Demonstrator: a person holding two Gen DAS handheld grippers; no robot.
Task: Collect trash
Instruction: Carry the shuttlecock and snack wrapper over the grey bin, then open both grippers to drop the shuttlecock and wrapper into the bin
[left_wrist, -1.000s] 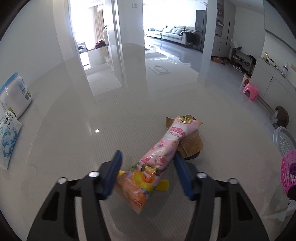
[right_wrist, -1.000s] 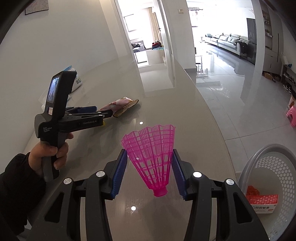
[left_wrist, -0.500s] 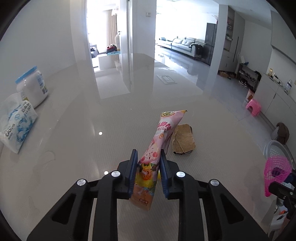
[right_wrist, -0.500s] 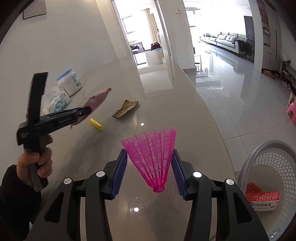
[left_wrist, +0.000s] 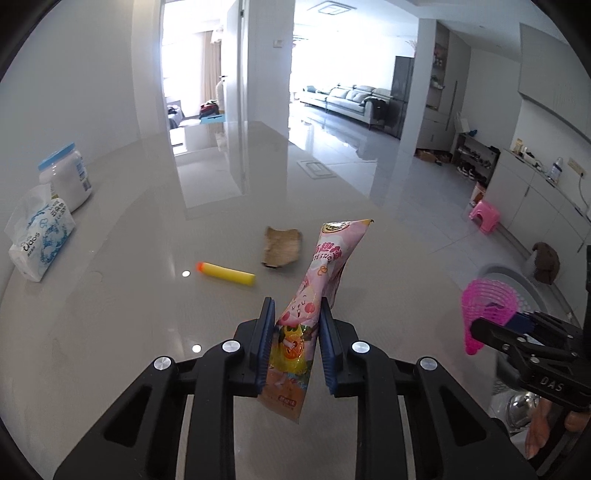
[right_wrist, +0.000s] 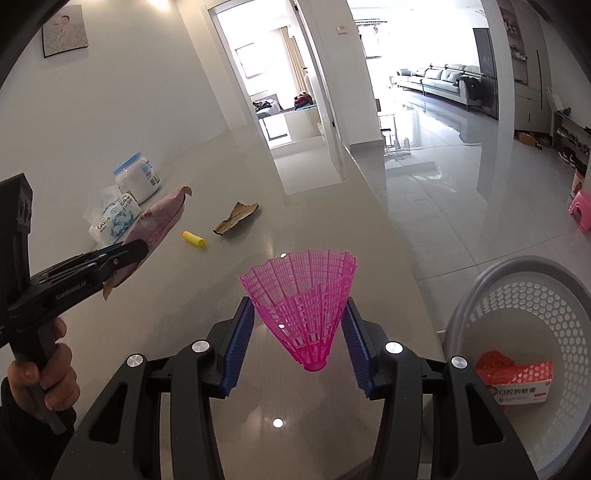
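left wrist view: both tongs loaded above the desk (left_wrist: 110, 295).
left tongs (left_wrist: 295, 347) clamp a pink snack wrapper (left_wrist: 314, 295); right tongs (right_wrist: 297, 343) pinch a pink shuttlecock (right_wrist: 301, 295), basket (right_wrist: 480, 291) beside them.

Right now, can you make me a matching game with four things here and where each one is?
Things:
1. pink snack wrapper
2. pink shuttlecock
3. yellow foam dart
4. red and white box

Places:
A. lying on the table
B. inside the grey basket
C. pinched in the left tongs
D. between the pads of the right tongs

Pairs: 1-C, 2-D, 3-A, 4-B
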